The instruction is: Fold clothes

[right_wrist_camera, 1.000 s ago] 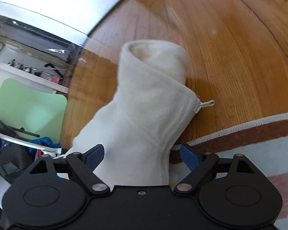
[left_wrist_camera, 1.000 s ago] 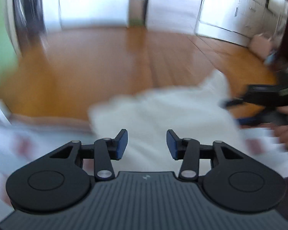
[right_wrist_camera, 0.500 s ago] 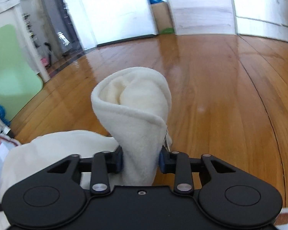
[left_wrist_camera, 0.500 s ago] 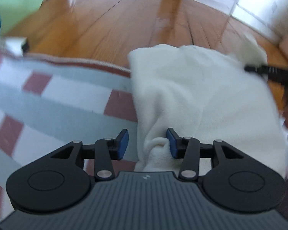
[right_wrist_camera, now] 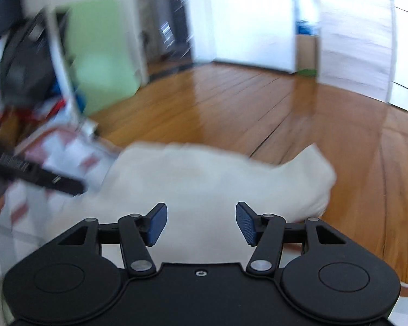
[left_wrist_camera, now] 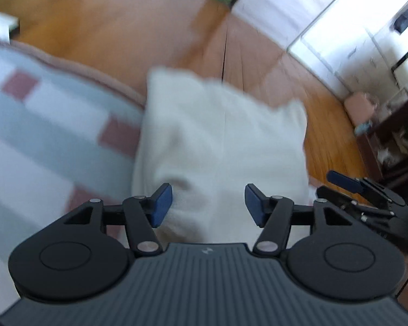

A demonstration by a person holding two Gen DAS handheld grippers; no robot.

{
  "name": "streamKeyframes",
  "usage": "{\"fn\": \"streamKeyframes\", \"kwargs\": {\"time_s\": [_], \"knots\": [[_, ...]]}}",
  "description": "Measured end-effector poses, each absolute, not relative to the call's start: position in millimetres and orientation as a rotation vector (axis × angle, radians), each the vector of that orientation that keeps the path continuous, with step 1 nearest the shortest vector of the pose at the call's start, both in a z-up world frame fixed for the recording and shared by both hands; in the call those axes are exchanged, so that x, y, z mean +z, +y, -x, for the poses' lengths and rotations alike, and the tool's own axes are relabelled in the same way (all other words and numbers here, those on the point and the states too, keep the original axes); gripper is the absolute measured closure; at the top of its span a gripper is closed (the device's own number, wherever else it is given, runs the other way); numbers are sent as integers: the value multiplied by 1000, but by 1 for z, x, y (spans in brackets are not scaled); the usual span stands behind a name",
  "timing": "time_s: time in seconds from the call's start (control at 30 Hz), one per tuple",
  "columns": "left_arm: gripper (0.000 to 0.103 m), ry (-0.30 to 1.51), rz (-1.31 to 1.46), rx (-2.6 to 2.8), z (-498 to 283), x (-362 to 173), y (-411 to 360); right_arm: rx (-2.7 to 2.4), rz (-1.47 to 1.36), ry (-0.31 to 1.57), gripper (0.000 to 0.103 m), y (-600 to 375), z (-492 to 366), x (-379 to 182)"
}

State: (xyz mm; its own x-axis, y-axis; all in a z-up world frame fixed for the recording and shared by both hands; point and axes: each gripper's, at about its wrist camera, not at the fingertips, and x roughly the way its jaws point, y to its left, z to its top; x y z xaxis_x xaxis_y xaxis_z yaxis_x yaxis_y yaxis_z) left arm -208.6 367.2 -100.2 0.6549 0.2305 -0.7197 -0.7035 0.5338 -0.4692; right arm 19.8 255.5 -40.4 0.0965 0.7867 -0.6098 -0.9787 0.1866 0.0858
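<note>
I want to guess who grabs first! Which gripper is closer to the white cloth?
Left, narrowly. Left gripper opens right over the cloth; right gripper, opening, hovers above its edge.

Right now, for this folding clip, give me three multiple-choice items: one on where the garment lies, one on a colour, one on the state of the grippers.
1. Where does the white garment lie?
A. Wholly on the checked rug
B. Partly on the checked rug, partly on the wooden floor
C. On a chair

2. What colour are the gripper pads?
A. Blue
B. Red
C. Yellow

3. How do the left gripper and right gripper stand?
A. Both clamp the cloth
B. Only the right clamps it
C. Neither pinches it

Key: B, its far corner overhangs the boards; A, blue pads in both wrist views; C, both sets of jaws are opening, with the pads clear of the cloth.
</note>
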Motion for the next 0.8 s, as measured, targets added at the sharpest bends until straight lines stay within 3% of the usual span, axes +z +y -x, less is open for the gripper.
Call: {"fn": "streamKeyframes", "kwargs": {"time_s": [0.1,0.13,0.17,0.33,0.57,0.73,0.8], "knots": [[43,797,663,716,195,-115,349,1415,444,658,41,242,-10,-65],[25,830,655,743,195,-122,349,1422,465,670,40,236,-4,-74],[17,863,649,769,194,-129,350,1414,489,673,40,229,4,-84],[17,887,695,793,196,-139,355,1424,577,670,29,211,22,-99],[17,865,526,830,190,-118,350,1418,672,790,28,201,15,-111],[19,539,495,856,218,-74,355,1496,566,800,28,198,-9,-73],[17,484,562,783,220,-72,365,1511,365,812,15,193,-30,-60]]}}
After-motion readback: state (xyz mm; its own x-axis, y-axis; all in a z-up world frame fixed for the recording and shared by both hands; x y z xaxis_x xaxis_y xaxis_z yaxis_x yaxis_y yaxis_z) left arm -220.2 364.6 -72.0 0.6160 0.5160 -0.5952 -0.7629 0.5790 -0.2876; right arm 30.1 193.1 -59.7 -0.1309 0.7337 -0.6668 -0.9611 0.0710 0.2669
